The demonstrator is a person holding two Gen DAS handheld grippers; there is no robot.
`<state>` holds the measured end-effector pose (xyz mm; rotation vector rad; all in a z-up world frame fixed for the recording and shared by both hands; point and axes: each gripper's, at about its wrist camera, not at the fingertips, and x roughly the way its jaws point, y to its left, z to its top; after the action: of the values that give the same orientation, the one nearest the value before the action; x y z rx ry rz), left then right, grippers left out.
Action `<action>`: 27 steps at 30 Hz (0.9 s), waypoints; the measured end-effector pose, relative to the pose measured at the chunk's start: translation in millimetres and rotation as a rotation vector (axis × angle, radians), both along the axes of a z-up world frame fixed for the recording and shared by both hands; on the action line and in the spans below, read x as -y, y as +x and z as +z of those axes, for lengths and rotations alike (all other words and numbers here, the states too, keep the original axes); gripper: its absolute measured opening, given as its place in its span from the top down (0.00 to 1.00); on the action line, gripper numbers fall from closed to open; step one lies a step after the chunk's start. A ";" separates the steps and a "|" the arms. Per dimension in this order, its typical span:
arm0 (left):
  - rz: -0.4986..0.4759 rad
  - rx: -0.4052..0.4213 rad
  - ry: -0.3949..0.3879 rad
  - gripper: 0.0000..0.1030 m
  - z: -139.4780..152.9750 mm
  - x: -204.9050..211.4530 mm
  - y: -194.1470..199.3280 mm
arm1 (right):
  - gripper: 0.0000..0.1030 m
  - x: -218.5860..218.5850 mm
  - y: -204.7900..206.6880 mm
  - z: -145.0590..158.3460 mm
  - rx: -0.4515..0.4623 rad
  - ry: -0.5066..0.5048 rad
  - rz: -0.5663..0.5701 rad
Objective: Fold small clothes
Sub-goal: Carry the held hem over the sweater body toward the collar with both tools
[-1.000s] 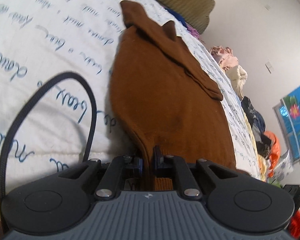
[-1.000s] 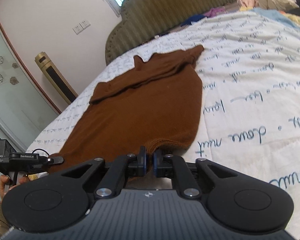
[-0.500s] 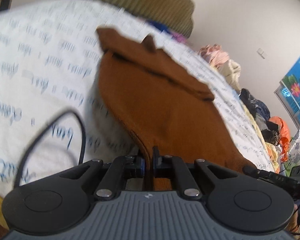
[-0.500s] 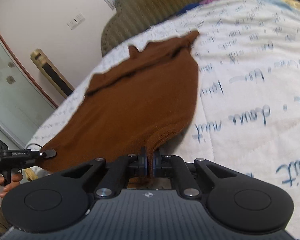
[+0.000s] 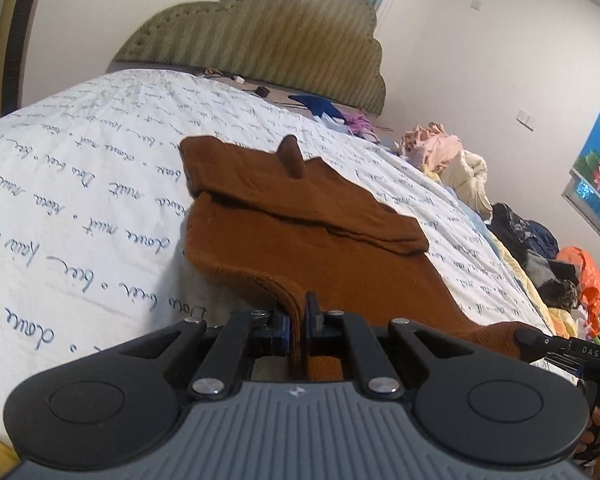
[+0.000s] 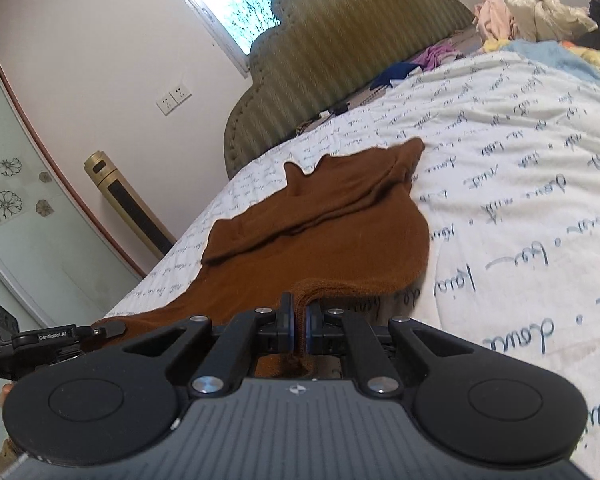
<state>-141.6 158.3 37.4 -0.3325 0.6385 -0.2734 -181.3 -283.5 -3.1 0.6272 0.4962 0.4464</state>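
Observation:
A brown knit garment (image 5: 300, 236) lies lengthwise on the white bedcover (image 5: 80, 184) printed with blue handwriting, its sleeves folded across the far part. My left gripper (image 5: 298, 312) is shut on the near left corner of its hem, which is lifted off the bed. In the right wrist view the same brown garment (image 6: 320, 240) stretches away, and my right gripper (image 6: 299, 322) is shut on the near right hem corner, also raised. Each gripper shows at the edge of the other's view: the right gripper (image 5: 540, 340) and the left gripper (image 6: 112, 326) both pinch the hem.
A green padded headboard (image 5: 280, 36) stands at the far end of the bed. Piles of clothes (image 5: 460, 160) lie along the bed's right side. A gold tower unit (image 6: 128, 204) and a glass door (image 6: 16, 208) stand to the bed's left. Small items (image 5: 320, 104) lie near the headboard.
Both grippers have risen with the hem corners pinched, lifting the near edge of the garment off the bed. The left view has rolled and tilted up, bringing the headboard into sight.

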 end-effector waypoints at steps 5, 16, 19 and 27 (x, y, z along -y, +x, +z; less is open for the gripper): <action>0.037 0.008 -0.013 0.94 9.5 -4.4 11.5 | 0.90 -4.4 11.4 12.1 0.029 -0.018 -0.022; 0.098 0.032 0.026 0.94 38.2 5.5 50.7 | 0.90 -10.3 58.2 39.2 0.073 -0.038 -0.063; 0.123 0.018 0.075 0.94 37.5 10.5 62.5 | 0.90 -13.0 67.9 43.5 0.090 -0.046 -0.066; 0.132 -0.003 0.160 0.94 32.0 21.2 92.6 | 0.90 -14.4 99.8 39.8 0.079 -0.026 -0.082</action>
<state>-49.0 137.1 69.4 -0.2202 0.6341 -0.0944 -81.5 -269.1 36.6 0.6006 0.3991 0.3851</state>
